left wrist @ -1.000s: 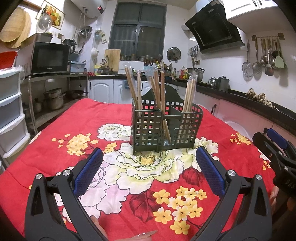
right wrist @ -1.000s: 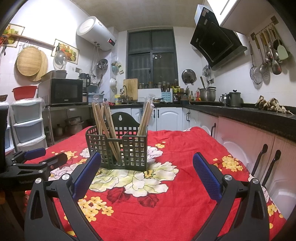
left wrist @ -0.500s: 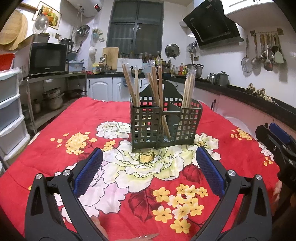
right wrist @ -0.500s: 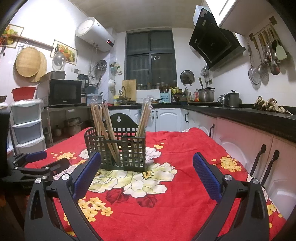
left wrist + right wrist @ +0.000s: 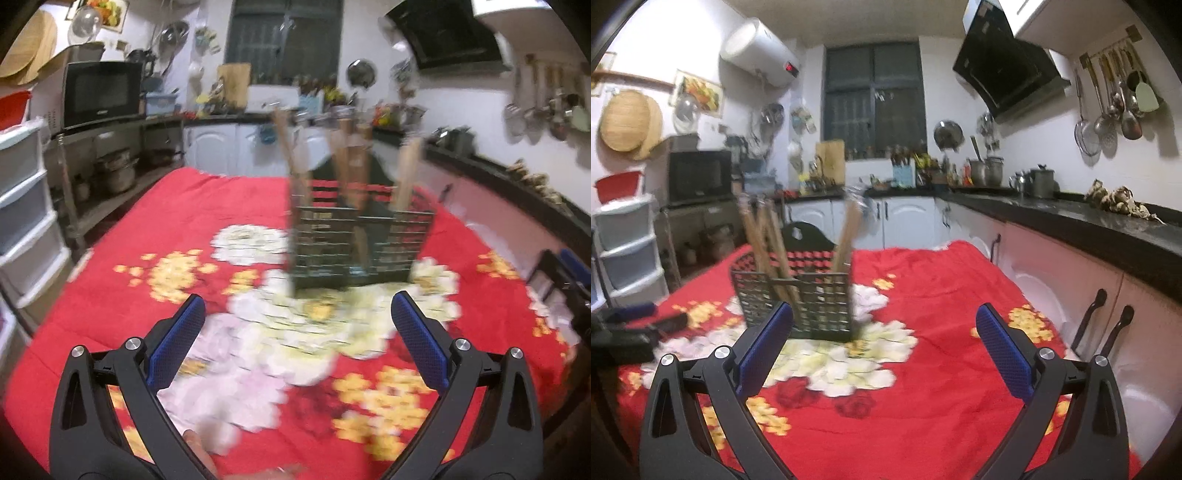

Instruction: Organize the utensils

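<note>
Chopsticks (image 5: 347, 162) blur at upper centre, probably sorted in caddy (image 5: 358, 243); left gripper (image 5: 297, 341), right gripper (image 5: 882, 345) wide apart, empty; we approach slowly.

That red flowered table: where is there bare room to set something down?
Most of the cloth is bare: the wide stretch right of the utensil basket toward the pink cabinets, and the patch between the basket and the right gripper. It is crowded only inside the basket, packed with chopsticks, and at the left edge, where the left gripper sits.
</note>
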